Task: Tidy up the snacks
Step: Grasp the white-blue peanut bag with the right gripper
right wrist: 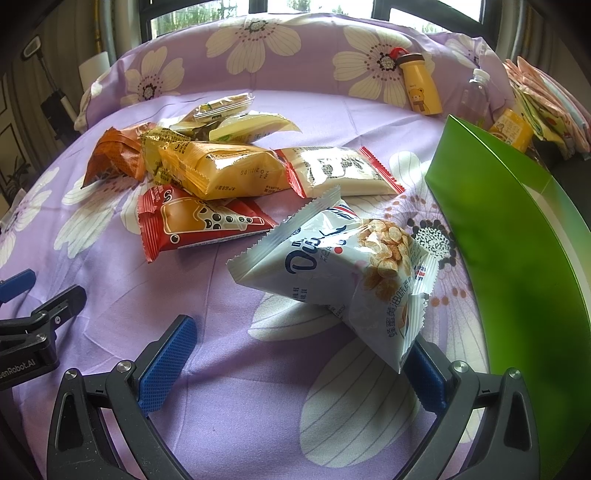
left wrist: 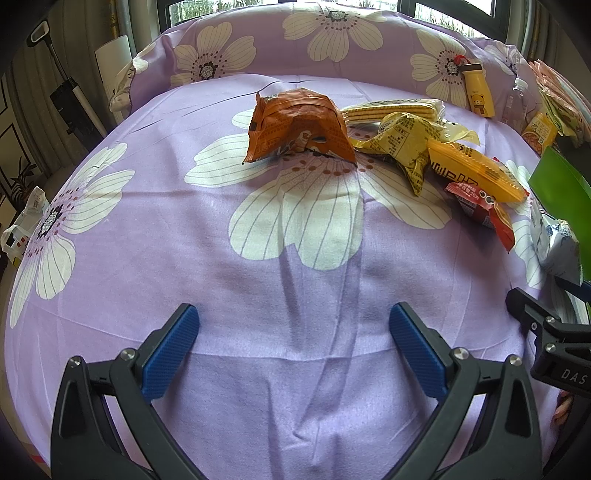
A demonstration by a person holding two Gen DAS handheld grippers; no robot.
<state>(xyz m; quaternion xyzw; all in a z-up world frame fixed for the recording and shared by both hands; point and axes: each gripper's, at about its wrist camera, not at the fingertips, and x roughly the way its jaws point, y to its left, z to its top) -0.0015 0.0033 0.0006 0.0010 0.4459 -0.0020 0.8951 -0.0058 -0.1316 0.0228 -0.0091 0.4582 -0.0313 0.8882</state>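
Daylight is coming through dark-framed windows [right wrist: 207, 14] behind a bed [left wrist: 258, 295] wearing a lilac sheet with big white flowers. A matching pillow [left wrist: 332, 40] is lying along its far edge; curtains [left wrist: 22, 92] are hanging at left.

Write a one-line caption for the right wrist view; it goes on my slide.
Open right gripper nears a white-blue snack bag beside a green box on the floral sheet.

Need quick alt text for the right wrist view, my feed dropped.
The open right gripper hovers at a white-and-blue snack bag on a purple floral bedsheet. Beyond lie red, yellow and white packets; a green box stands right.
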